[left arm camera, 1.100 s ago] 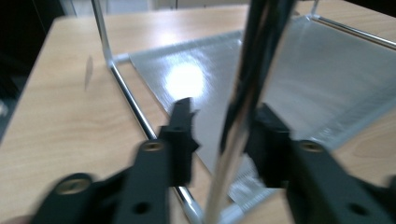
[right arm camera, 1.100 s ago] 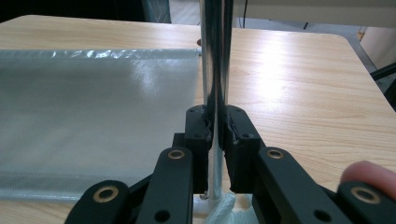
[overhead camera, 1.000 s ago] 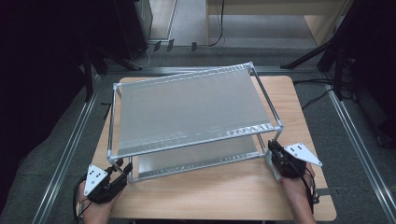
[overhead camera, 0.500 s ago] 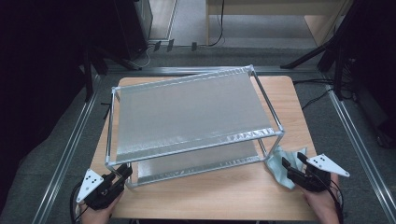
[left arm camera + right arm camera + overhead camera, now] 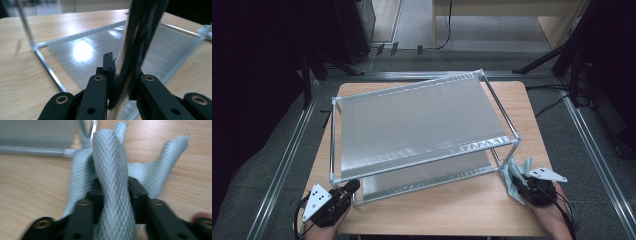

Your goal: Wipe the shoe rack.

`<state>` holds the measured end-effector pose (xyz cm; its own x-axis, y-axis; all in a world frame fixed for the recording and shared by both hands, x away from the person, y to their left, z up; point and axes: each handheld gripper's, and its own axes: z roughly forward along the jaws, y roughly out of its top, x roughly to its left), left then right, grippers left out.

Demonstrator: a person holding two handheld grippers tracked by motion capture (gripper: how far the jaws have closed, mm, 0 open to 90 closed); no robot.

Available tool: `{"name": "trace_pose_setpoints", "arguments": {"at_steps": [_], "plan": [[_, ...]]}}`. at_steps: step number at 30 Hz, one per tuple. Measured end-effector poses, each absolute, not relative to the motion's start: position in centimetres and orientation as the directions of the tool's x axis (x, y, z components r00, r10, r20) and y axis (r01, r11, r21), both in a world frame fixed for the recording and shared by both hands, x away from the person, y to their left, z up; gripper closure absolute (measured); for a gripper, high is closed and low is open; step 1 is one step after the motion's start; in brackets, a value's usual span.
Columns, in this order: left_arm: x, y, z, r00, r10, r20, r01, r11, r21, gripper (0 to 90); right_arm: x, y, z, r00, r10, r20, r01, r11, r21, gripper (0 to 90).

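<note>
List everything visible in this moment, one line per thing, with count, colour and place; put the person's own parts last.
Table: one, light wood, centre of the high view.
Shelf rack: one, silver metal with two grey shelves, standing on the table, turned slightly askew.
Rack post: one, shiny chrome, near-left corner of the rack, between the left gripper's jaws.
Cloth: one, pale blue-green mesh, crumpled on the table by the rack's near-right corner.
Floor rails: two, grey metal, either side of the table.
Cables: several, black, on the floor beyond the table.
Left gripper: one, black, shut on the rack post.
Right gripper: one, black, shut on the cloth.
Hands: two, at the bottom edge, each holding a gripper.
</note>
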<state>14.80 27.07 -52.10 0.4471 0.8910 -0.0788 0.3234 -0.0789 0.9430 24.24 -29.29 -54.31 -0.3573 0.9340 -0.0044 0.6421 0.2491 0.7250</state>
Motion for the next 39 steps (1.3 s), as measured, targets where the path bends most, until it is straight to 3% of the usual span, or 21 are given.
{"name": "trace_pose_setpoints", "arguments": {"at_steps": [4,8,9,12,14,16,18,22,31,34,39], "plan": [[14.5,26.5,-51.9,0.453,0.889,-0.062,0.3,-0.087,0.95,85.5,24.2,-28.8,-54.0,-0.353,0.935,-0.022,0.624,0.253,0.739,79.6],[14.3,26.4,-51.7,0.445,0.894,-0.063,0.28,-0.072,0.957,89.6,24.1,-29.1,-51.8,-0.276,0.96,0.044,0.545,0.118,0.83,79.5],[14.3,26.4,-51.7,0.444,0.894,-0.064,0.279,-0.07,0.958,86.6,23.9,-29.1,-51.1,-0.273,0.961,0.044,0.51,0.105,0.854,79.5],[13.9,26.9,-51.6,0.469,0.876,-0.115,0.326,-0.051,0.944,63.5,23.2,-29.0,-48.9,-0.258,0.965,0.037,0.428,0.08,0.9,79.3],[13.2,27.2,-51.4,0.473,0.874,-0.112,0.33,-0.057,0.942,56.2,22.6,-29.0,-47.9,-0.243,0.969,0.037,0.39,0.062,0.919,79.1],[12.3,27.4,-51.5,0.468,0.878,-0.099,0.338,-0.074,0.938,55.5,22.3,-29.2,-47.3,-0.236,0.971,0.047,0.376,0.047,0.926,78.7],[11.5,27.4,-51.6,0.465,0.882,-0.081,0.337,-0.092,0.937,59.6,22.5,-29.4,-47.4,-0.24,0.97,0.05,0.386,0.048,0.921,78.5],[11.3,27.3,-51.5,0.433,0.9,-0.044,0.329,-0.112,0.938,79.8,23.0,-29.5,-48.2,-0.216,0.972,0.087,0.406,0.009,0.914,78.6],[12.2,25.9,-51.7,0.472,0.882,-0.001,0.299,-0.159,0.941,81.4,22.5,-28.9,-45.3,-0.246,0.962,0.119,0.24,-0.058,0.969,78.6],[12.5,25.5,-51.7,0.483,0.875,-0.011,0.297,-0.153,0.943,81.3,23.0,-28.4,-45.7,-0.27,0.957,0.101,0.274,-0.024,0.961,78.4],[12.7,25.5,-51.8,0.495,0.869,-0.014,0.293,-0.152,0.944,81.3,24.8,-28.4,-49.1,-0.268,0.958,0.098,0.394,0.016,0.919,78.3]]}}
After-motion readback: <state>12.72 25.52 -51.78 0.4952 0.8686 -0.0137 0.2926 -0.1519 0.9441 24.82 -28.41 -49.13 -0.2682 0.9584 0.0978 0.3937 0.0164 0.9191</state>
